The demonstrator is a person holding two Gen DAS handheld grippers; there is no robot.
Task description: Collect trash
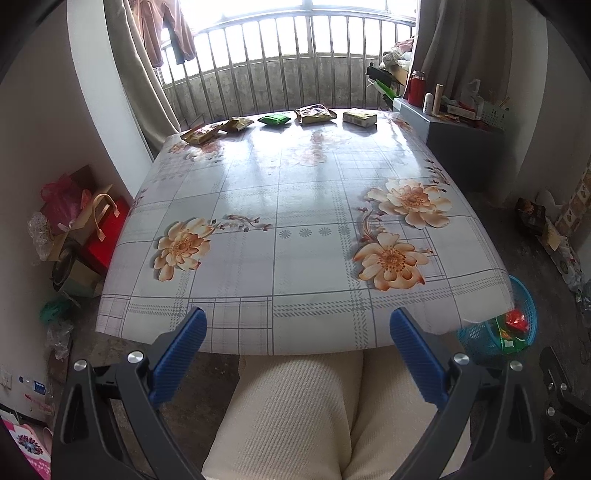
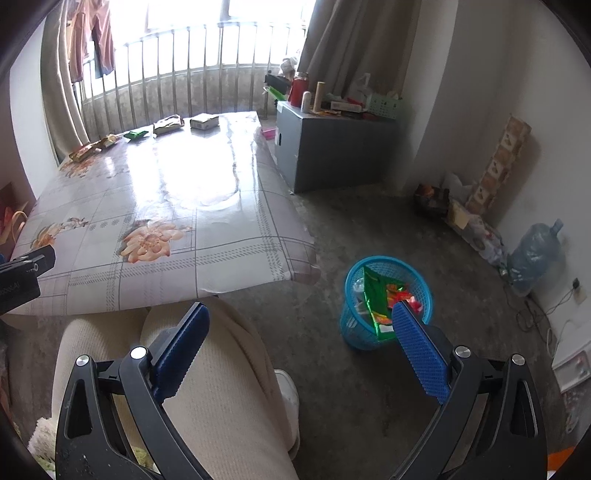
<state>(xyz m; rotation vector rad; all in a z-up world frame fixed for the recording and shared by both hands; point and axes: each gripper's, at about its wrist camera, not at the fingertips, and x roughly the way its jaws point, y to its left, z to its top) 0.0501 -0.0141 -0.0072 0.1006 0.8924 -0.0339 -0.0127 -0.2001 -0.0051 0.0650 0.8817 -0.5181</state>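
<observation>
Right gripper (image 2: pixel 300 325) released | left gripper (image 1: pixel 298 325) released | wrappers (image 1: pixel 317 113) crumpled, seemingly five

I see strong backlight from the window (image 1: pixel 295 22); glare sheets across the counter (image 2: pixel 192 177); fisheye edges bend, corners vignette dark.

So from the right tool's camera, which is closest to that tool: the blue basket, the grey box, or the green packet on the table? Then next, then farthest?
1. Blue basket, on the floor right beside the open right tool.
2. Grey box, farther back on the floor, past the table's right edge.
3. Green packet, at the table's far end near the railing, left of centre.
</observation>
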